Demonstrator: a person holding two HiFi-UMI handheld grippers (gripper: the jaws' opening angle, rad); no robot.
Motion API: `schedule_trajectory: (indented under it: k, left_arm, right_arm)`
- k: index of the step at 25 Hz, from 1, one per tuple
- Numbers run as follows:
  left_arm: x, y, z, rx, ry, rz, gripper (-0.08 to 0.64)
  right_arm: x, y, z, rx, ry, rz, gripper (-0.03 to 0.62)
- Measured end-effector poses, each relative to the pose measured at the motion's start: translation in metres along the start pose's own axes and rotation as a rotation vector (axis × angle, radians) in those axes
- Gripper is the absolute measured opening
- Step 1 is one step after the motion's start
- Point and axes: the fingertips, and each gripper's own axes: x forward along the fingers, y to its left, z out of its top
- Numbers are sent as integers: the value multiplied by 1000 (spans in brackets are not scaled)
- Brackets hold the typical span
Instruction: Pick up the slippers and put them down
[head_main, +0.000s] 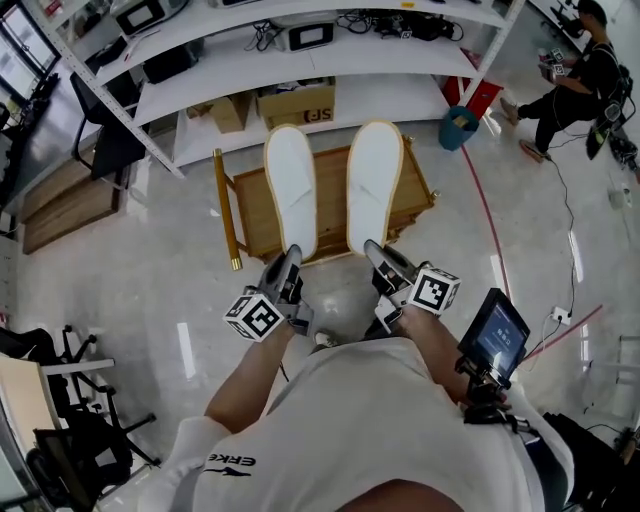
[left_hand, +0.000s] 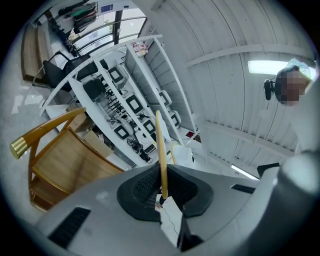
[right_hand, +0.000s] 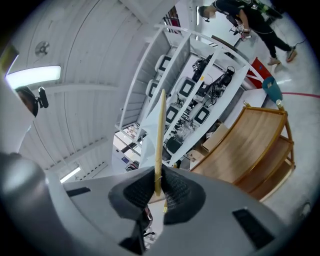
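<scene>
The left slipper and the right slipper were each pinched only by the thin tan rim at the heel end, so their long white bodies stuck out ahead of the jaws like levers. I reckoned a quick swing or tilt could make either one pivot in the grip, or slide out and drop onto the wooden rack lying ahead of and beneath the jaws. They also ran just beside each other, so drifting hands might knock them together. The left gripper was clamped nearly closed on the left slipper, whose rim stood edge-on between its dark pads and ran straight out from them. The right gripper gripped the right slipper the same way, jaws tight on that thin edge.
</scene>
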Motion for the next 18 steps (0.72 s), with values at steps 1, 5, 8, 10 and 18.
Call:
schedule_trajectory:
  k: [1,5,8,10,18]
  left_arm:
    - [7,-2,-4,-1,3,-1,29]
    - [36,-10,-17,-15,3,6,29]
    - [58,-18,-27,-21,2,15,29]
    - [75,-23,-34,-23,2,20,29]
    - [126,-23,-66,-44,13,80,29]
  right_arm:
    - [-3,-5,6,-1,0,-1,34]
    - [-18,-27,31,-3,10,-13,35]
    - [-31,-44,53,6,10,-20,34]
    - [-37,-55,70,9,14,-21,35]
    - [-49,-109,108,50,82,-28,34]
